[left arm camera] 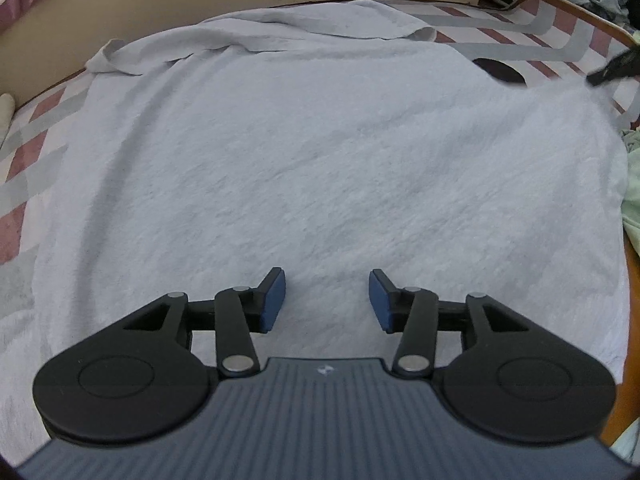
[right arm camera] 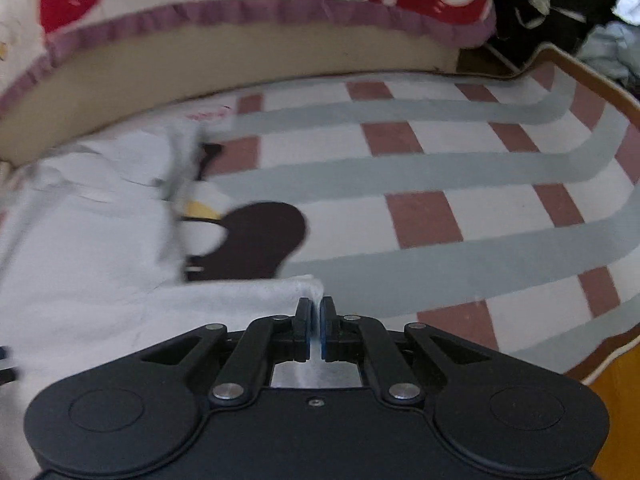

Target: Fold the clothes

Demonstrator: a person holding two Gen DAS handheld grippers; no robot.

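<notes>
My left claw (left arm camera: 327, 300) hangs over the pale grey T-shirt (left arm camera: 320, 152), its blue pads (left arm camera: 276, 300) spread apart with nothing but flat cloth showing in the gap below them, so I read it as released. The shirt lies spread across nearly the whole left-wrist view, on a mat (left arm camera: 520, 28) printed with grey bands and brownish-red squares. Toward 11 o'clock one sleeve (left arm camera: 116, 56) lies rumpled by the far hem, and a folded-over ridge of cloth runs on from there toward 1 o'clock. At about 2 o'clock a dark oval printed on the mat (left arm camera: 500, 70) peeks out past the shirt's edge, and a blurred black piece (left arm camera: 612, 68) (I take it for my other claw, though it is too smeared to be sure) sits near that corner. A pale green cloth (left arm camera: 632, 184) shows at 3 o'clock.

In the right-wrist view my right claw (right arm camera: 317, 330) is clenched on a corner of the shirt (right arm camera: 276, 292): a thin strip of the pale fabric is pinched between the pads, and the rest trails away toward 9 o'clock, blurred. Beyond the claw, from 12 to 3 o'clock, the mat lies bare, with a dark penguin-like figure (right arm camera: 256, 240) at about 10 o'clock. A mattress edge with a purple frill (right arm camera: 240, 12) runs across the top.
</notes>
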